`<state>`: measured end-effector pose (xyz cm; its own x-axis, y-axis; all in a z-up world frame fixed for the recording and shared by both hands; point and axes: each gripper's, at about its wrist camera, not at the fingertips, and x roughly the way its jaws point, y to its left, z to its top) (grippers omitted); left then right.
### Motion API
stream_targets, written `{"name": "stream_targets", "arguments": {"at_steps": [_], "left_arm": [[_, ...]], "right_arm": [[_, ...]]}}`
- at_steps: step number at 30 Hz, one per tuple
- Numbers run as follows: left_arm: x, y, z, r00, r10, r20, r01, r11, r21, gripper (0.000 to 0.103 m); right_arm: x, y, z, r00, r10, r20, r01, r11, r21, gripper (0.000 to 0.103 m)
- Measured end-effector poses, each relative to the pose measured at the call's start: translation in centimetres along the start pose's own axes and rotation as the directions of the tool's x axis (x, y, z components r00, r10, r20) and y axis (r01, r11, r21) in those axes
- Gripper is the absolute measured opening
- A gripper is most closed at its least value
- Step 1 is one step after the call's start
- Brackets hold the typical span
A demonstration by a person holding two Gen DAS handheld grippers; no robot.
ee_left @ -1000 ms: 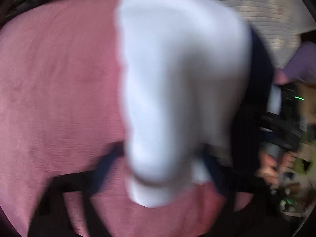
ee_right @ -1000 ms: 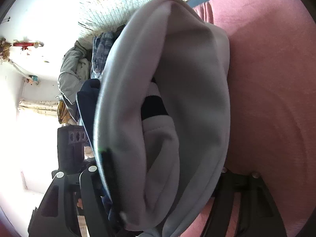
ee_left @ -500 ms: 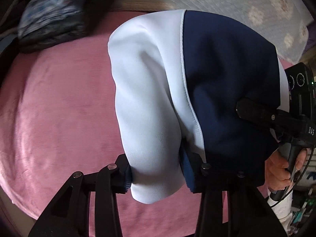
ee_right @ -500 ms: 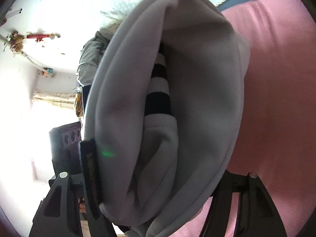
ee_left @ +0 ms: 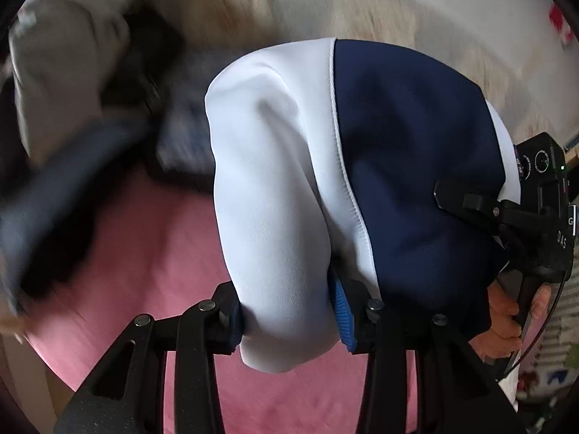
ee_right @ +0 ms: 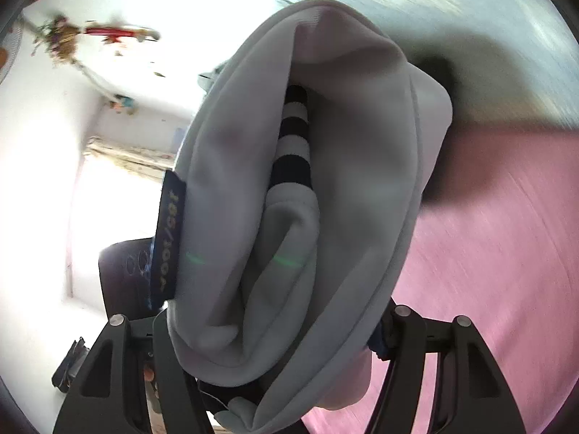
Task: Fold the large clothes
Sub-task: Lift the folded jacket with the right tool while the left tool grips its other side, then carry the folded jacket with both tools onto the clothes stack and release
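Garment [ee_left: 289, 181] | bunched between left hand-held gripper [ee_left: 289, 316] jaws | above blanket [ee_left: 144, 253]

Garment: I see a large white and navy-blue panelled sweatshirt of smooth thick knit [ee_left: 289, 181], bunched into a hanging fold.
Outer side: in my left wrist view, a white panel meets a navy panel along a stitched seam running top to bottom.
Inner side: my right wrist view shows pale grey fleecy lining [ee_right: 362, 181], a navy-and-white striped ribbed cuff [ee_right: 293, 144] tucked in the fold, and a dark size label [ee_right: 169, 235] at the edge.
Pose: lifted, draped, its lower end over pink bedding.
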<state>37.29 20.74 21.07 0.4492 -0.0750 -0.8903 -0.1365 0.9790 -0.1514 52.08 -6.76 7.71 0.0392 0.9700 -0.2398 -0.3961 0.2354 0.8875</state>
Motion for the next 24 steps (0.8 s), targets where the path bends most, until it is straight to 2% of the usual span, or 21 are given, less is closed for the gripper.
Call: {"name": "stream_targets", "arguments": {"at_steps": [3, 6, 8, 11, 12, 13, 14, 15, 16, 18, 19, 20, 21, 22, 23, 24], "left_arm": [[-1.3, 2.3, 4.7, 0.997, 0.041, 0.067, -0.040, 0.999, -0.009, 0.040], [0.6, 5.7, 9.8, 0.995, 0.055, 0.081, -0.053, 0.998, -0.019, 0.040], [4.4, 7.9, 12.3, 0.999, 0.035, 0.040, -0.033, 0.998, -0.044, 0.040], [13.6, 10.3, 13.8, 0.997, 0.019, -0.069, -0.023, 0.998, -0.058, 0.043], [16.9, 11.4, 13.8, 0.995, 0.015, -0.095, -0.023, 0.996, -0.086, 0.051], [18.8, 12.3, 13.7, 0.996, 0.011, -0.084, -0.020, 0.994, -0.109, 0.055], [19.5, 12.8, 13.5, 0.999, -0.017, -0.044, 0.011, 0.993, -0.118, 0.061], [19.4, 13.2, 13.2, 0.998, -0.054, -0.022, 0.052, 0.993, -0.101, 0.064], [19.2, 13.3, 12.9, 0.996, -0.086, -0.014, 0.084, 0.994, -0.070, 0.064], [18.8, 13.6, 12.0, 0.993, -0.117, -0.006, 0.116, 0.992, -0.051, 0.068], [18.5, 13.7, 11.7, 0.993, -0.121, 0.008, 0.122, 0.991, -0.052, 0.070], [18.0, 13.5, 11.4, 0.994, -0.107, 0.029, 0.108, 0.994, -0.036, 0.076], [17.4, 13.1, 11.2, 0.996, -0.063, 0.059, 0.064, 0.998, -0.016, 0.088], [16.8, 12.5, 11.6, 0.995, -0.010, 0.097, 0.011, 1.000, -0.003, 0.092], [15.5, 11.9, 11.0, 0.988, 0.028, 0.149, -0.030, 0.999, 0.011, 0.096], [14.2, 11.3, 9.9, 0.981, 0.051, 0.187, -0.056, 0.998, 0.021, 0.096]], "right_arm": [[3.7, 3.0, 5.9, 0.999, 0.020, 0.039, -0.019, 0.999, -0.042, 0.067], [8.0, 3.2, 11.5, 0.997, -0.017, 0.072, 0.020, 0.998, -0.051, 0.067], [10.9, 1.0, 14.0, 0.995, -0.065, 0.073, 0.067, 0.998, -0.015, 0.067], [14.8, -4.0, 15.5, 0.972, -0.224, 0.068, 0.222, 0.975, 0.031, 0.069], [16.4, -6.8, 15.7, 0.951, -0.306, 0.046, 0.302, 0.950, 0.077, 0.070], [17.7, -10.4, 15.5, 0.927, -0.375, 0.028, 0.368, 0.920, 0.134, 0.073], [18.0, -12.1, 15.2, 0.935, -0.351, 0.044, 0.342, 0.929, 0.143, 0.081], [17.8, -12.8, 14.9, 0.942, -0.325, 0.077, 0.315, 0.941, 0.124, 0.082], [17.5, -12.7, 14.6, 0.936, -0.335, 0.108, 0.329, 0.941, 0.074, 0.086], [17.2, -12.0, 13.9, 0.910, -0.390, 0.143, 0.400, 0.915, -0.057, 0.095], [17.3, -11.4, 13.9, 0.894, -0.420, 0.153, 0.435, 0.897, -0.081, 0.099], [17.2, -10.5, 13.9, 0.875, -0.454, 0.170, 0.473, 0.876, -0.095, 0.099], [17.0, -9.8, 13.9, 0.854, -0.486, 0.188, 0.509, 0.855, -0.101, 0.099], [16.8, -8.6, 13.5, 0.834, -0.511, 0.209, 0.539, 0.835, -0.108, 0.100], [17.2, -7.6, 14.0, 0.807, -0.539, 0.242, 0.576, 0.810, -0.116, 0.101], [16.5, -6.4, 13.5, 0.761, -0.580, 0.291, 0.631, 0.765, -0.124, 0.101]]}}
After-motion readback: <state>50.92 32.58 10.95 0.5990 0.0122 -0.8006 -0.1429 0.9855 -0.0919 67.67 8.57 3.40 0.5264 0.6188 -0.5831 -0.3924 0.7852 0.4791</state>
